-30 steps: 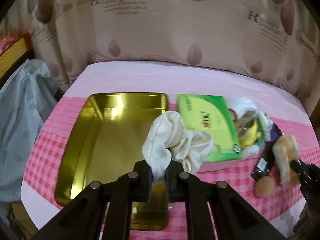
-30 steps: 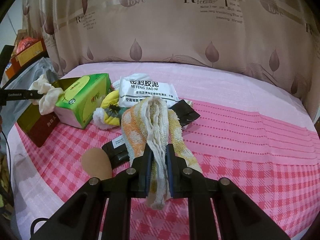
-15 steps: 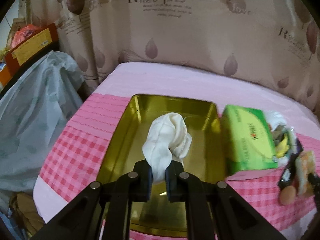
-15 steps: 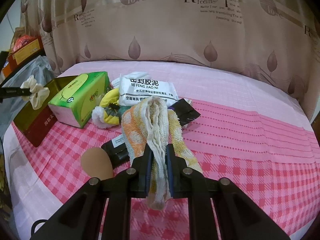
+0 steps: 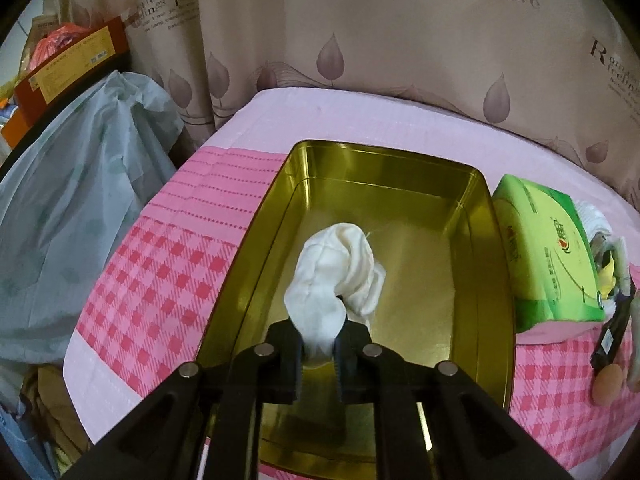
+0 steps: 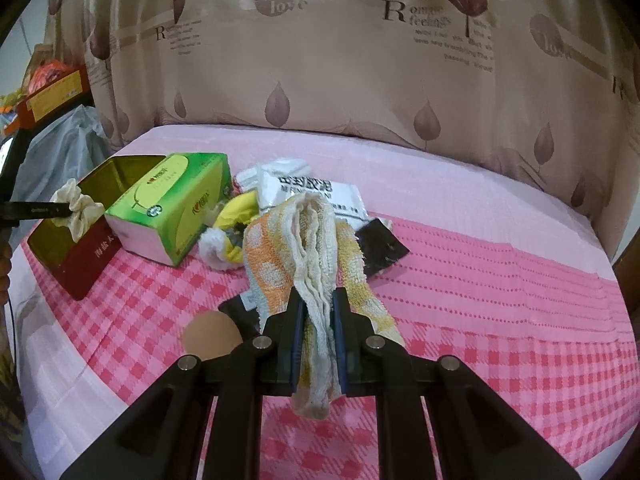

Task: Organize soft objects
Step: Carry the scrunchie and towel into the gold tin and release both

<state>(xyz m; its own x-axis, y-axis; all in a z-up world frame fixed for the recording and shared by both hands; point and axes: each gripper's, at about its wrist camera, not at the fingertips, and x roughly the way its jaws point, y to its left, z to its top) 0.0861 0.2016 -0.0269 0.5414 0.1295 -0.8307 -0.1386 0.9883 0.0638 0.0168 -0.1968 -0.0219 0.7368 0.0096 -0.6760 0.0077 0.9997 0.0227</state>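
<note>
Your left gripper (image 5: 320,334) sits over the gold tin (image 5: 486,264) with the cream scrunchie (image 5: 340,276) between its jaws, and those jaws are opening right now. The fabric is still pinched at its tail between the pads, while its bulk hangs down inside the tin, close to the floor; whether it rests there, you can't tell. So item 1 looks to be moments from delivered.

Over on your other side, your right gripper (image 6: 316,320) is clamped tight on the orange-and-yellow towel (image 6: 304,240), lifted clear of the checked cloth (image 6: 500,320). That one looks like your number 2, held ready but well apart from the tin.

Nothing else lies in the tin. Left on the cloth: the green tissue pack (image 6: 176,204) just beside the tin's wall, a yellow-and-white soft bundle (image 6: 228,232) next to it, a white printed packet (image 6: 312,188), a dark flat pouch (image 6: 380,244) and a tan egg-shaped sponge (image 6: 210,334) near your right jaws.

My read: early days, 1 piece nearly in, 1 in hand, and a pile to sort.
</note>
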